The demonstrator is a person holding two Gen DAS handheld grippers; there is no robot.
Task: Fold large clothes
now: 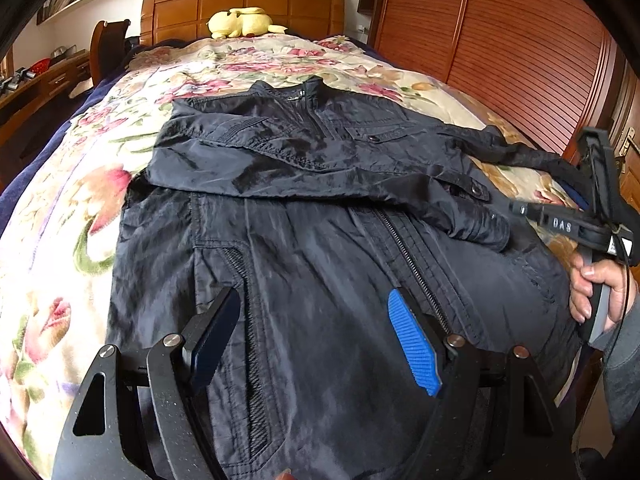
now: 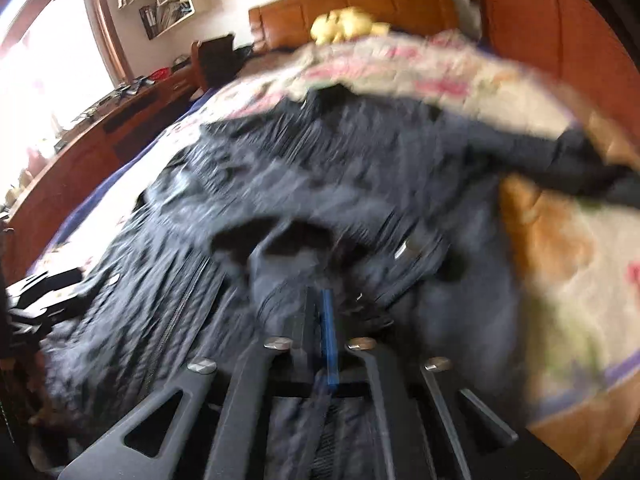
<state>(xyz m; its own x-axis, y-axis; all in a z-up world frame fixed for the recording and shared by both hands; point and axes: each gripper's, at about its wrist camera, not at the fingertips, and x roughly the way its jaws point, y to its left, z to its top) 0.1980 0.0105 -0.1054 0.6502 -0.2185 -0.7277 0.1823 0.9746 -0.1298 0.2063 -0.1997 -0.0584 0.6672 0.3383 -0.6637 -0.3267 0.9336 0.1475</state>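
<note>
Two grippers are over the dark jacket [image 1: 320, 184], which lies front-up and zipped on the floral bedspread [image 1: 80, 184], collar toward the headboard [image 1: 240, 4] and the yellow plush toy [image 1: 240, 22]. One sleeve is already laid across the chest; the other sleeve [image 1: 520, 152] trails off toward the wardrobe side. My left gripper [image 1: 316, 328] hovers over the lower front with its jaws wide apart and nothing between them, just beside the zipper [image 1: 412, 256]. My right gripper [image 2: 318, 316] has its jaws pressed together — the right wrist view is smeared, so I can't say for sure whether cloth is pinched there, though the tips sit right at a fold of fabric. From the left wrist view, the hand [image 1: 600, 292] carrying that tool is at the jacket's side edge. I judge the step in hand is bringing the loose sleeve inward. To do it well I'd confirm a real pinch first, lift only enough to clear the body, and lay the sleeve flat across the chest — meanwhile pressing the left tool down on the front panel so the slippery shell doesn't slide.
</note>
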